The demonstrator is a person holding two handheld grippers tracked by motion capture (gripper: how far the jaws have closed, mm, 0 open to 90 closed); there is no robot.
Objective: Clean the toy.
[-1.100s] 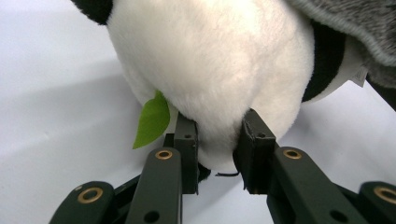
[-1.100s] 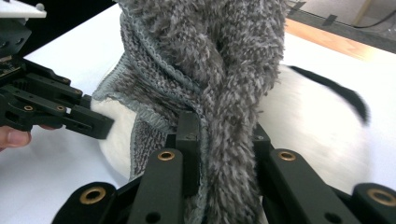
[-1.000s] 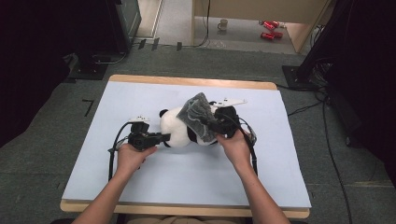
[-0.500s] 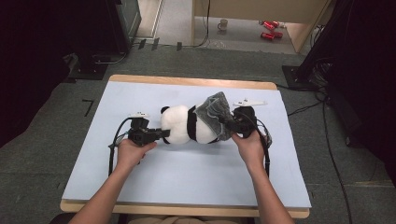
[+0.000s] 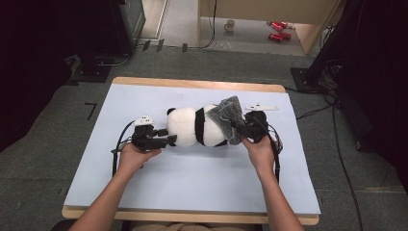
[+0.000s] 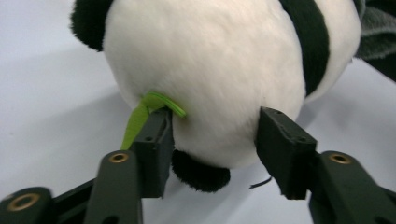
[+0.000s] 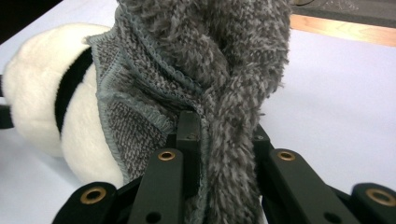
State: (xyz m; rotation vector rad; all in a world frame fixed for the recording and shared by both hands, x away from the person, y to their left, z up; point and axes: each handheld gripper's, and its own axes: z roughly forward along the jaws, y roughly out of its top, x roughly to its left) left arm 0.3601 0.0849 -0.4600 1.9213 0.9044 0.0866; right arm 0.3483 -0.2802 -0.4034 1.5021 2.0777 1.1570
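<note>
You are working at a table [image 5: 288,192] covered with a pale sheet, and the panda [image 5: 192,127] is lying on its side near the middle of it, lengthwise between your two hands.

Your left gripper [image 5: 168,140] is sitting at the panda's rump end. Its jaws have just been opening, and now they are standing apart at a middling width. In the left gripper view the panda [image 6: 219,70] is bulging into the gap between the fingers [image 6: 152,149]. The left finger is sitting just beside a green tag [image 6: 144,112] that is hanging from the white fur; the right finger is right at the fur's edge, and I cannot tell whether it is touching. Neither finger is squeezing the body. A black paw [image 6: 201,173] is poking out low between them.

Your right gripper [image 5: 243,129] is at the other end, pinching a grey knitted sock [image 5: 226,120] that is covering the panda's head end. In the right gripper view the jaws are closed tight on a bunched fold of the sock [image 7: 219,93], which is rising straight up from between the fingers [image 7: 189,135]. The panda's white and black body [image 7: 51,112] is lying off to the left of the fingers, beyond the sock's open cuff.
</note>
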